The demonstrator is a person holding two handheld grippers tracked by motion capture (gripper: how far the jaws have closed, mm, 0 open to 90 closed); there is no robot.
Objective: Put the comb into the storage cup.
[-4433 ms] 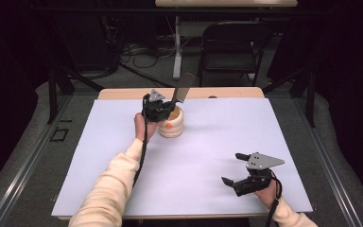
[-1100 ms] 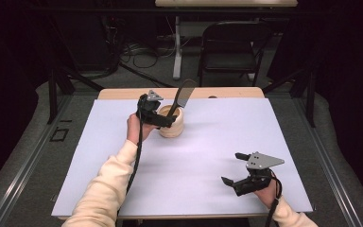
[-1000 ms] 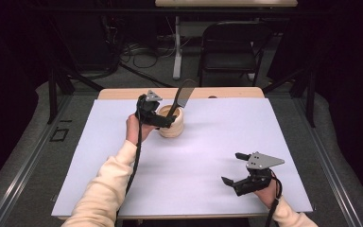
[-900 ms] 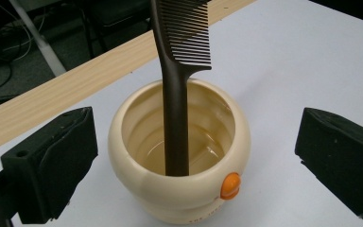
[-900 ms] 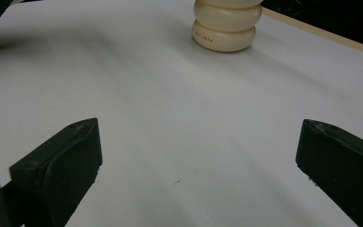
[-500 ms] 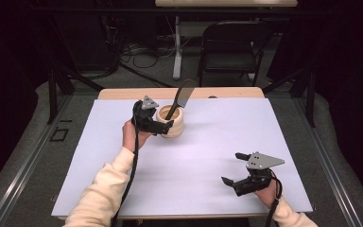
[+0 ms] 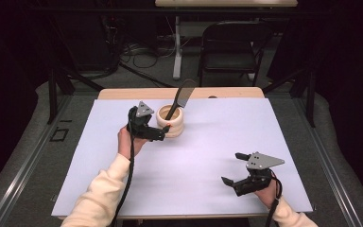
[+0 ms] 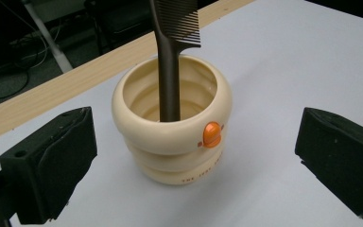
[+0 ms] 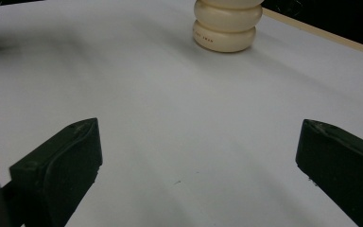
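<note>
1. Overhead, high view: cream ribbed cup stands upright on the white sheet of the table, toward its far edge. Dark comb stands in the cup, leaning, teeth end up. Left tool just beside the cup on its left, jaws apart, holding nothing. Right tool well apart from the cup, near the front right of the sheet, jaws apart, holding nothing.
2. Left gripper view: cup sits between the two black jaws, touching neither. Comb handle rests against the cup's inner wall. Orange button on the cup's upper ring faces the camera.
3. Right gripper view: jaws wide apart over bare sheet; cup far ahead of them.
</note>
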